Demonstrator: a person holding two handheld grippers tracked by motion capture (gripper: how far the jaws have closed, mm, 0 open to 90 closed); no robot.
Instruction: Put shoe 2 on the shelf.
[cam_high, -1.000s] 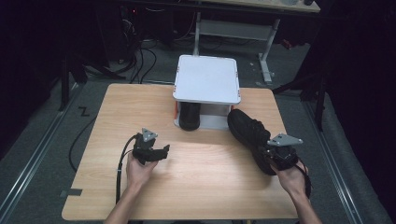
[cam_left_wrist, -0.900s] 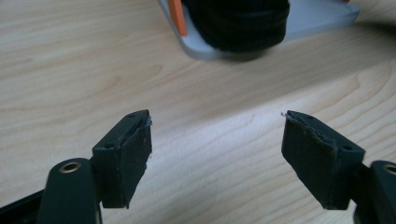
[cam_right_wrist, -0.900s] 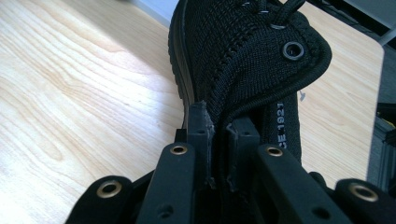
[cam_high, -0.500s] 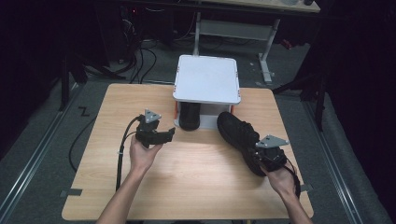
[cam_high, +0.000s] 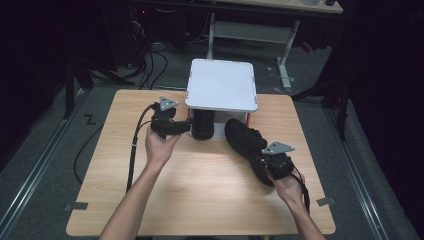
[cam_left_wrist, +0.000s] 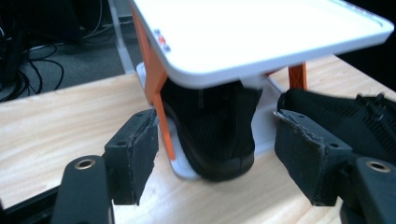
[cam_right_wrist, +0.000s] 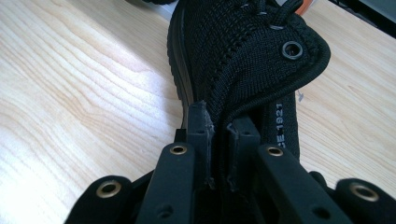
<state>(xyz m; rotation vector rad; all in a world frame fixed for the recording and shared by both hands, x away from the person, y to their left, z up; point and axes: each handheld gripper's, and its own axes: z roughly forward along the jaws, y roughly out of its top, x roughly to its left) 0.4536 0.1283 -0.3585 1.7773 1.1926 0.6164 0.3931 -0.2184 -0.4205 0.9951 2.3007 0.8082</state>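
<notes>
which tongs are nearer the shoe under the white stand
Left. The left tongs sit open right beside the shoe under the stand; the right tongs are off to its right, clamped on the other shoe.

The shoe (cam_right_wrist: 243, 60) my right gripper (cam_right_wrist: 219, 126) pinches is matt black knit cloth with a small metal eyelet, the tabletop (cam_high: 200, 200) is pale smooth wood grain, the rack (cam_left_wrist: 261, 32) is smooth white plastic on orange plastic legs, and my left gripper (cam_left_wrist: 219, 158) has rough matt black pads.
</notes>
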